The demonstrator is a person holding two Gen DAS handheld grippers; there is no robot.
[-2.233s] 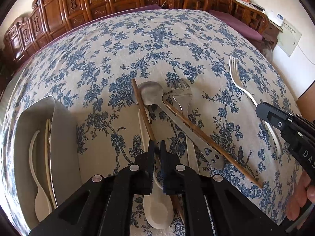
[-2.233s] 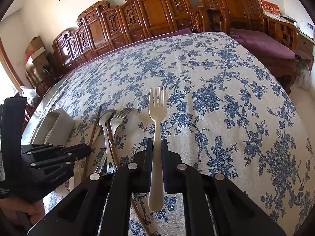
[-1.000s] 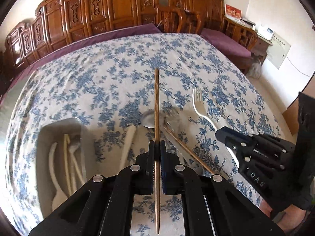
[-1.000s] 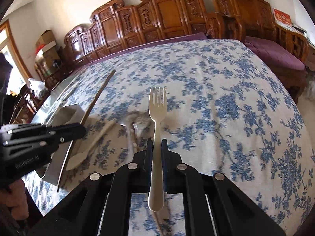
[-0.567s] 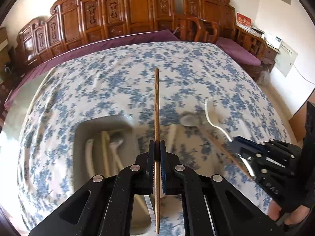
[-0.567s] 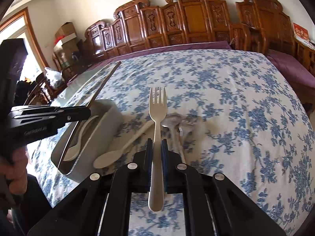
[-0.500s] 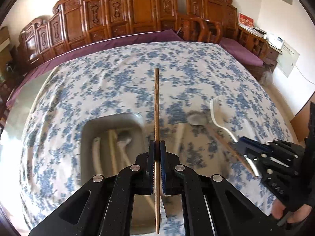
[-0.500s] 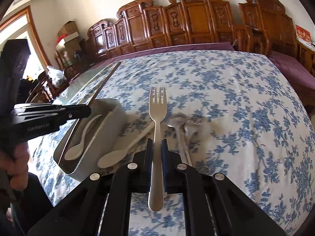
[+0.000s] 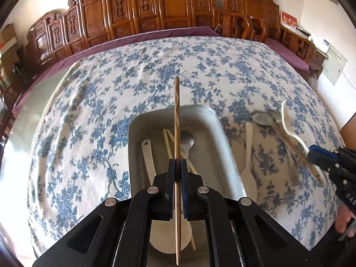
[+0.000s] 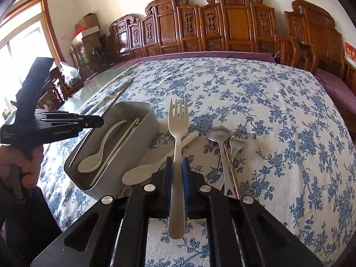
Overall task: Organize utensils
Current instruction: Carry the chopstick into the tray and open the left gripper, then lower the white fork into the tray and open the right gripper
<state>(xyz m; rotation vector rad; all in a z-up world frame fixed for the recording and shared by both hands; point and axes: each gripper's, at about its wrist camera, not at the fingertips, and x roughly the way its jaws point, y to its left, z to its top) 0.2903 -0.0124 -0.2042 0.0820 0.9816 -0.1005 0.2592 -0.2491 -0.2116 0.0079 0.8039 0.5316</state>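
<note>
My left gripper (image 9: 177,164) is shut on a brown wooden chopstick (image 9: 176,115) and holds it above the grey utensil box (image 9: 208,111). The box holds a cream spoon (image 10: 98,153), pale chopsticks (image 9: 166,142) and a metal spoon (image 9: 188,140). My right gripper (image 10: 176,162) is shut on a cream fork (image 10: 178,131), held above the table to the right of the box (image 10: 142,129). On the cloth lie a cream spoon (image 10: 142,173), a metal spoon (image 10: 219,135), a metal fork (image 10: 237,143) and a second brown chopstick (image 10: 231,169).
The table carries a blue-flowered white tablecloth (image 9: 111,84). Carved wooden chairs (image 10: 222,22) line the far side. The left gripper's body (image 10: 51,124) and the hand on it show at the left of the right wrist view.
My left gripper lifted the brown chopstick off the pile and carried it left, over the grey box. My right gripper lifted the cream fork and moved left towards the box.
</note>
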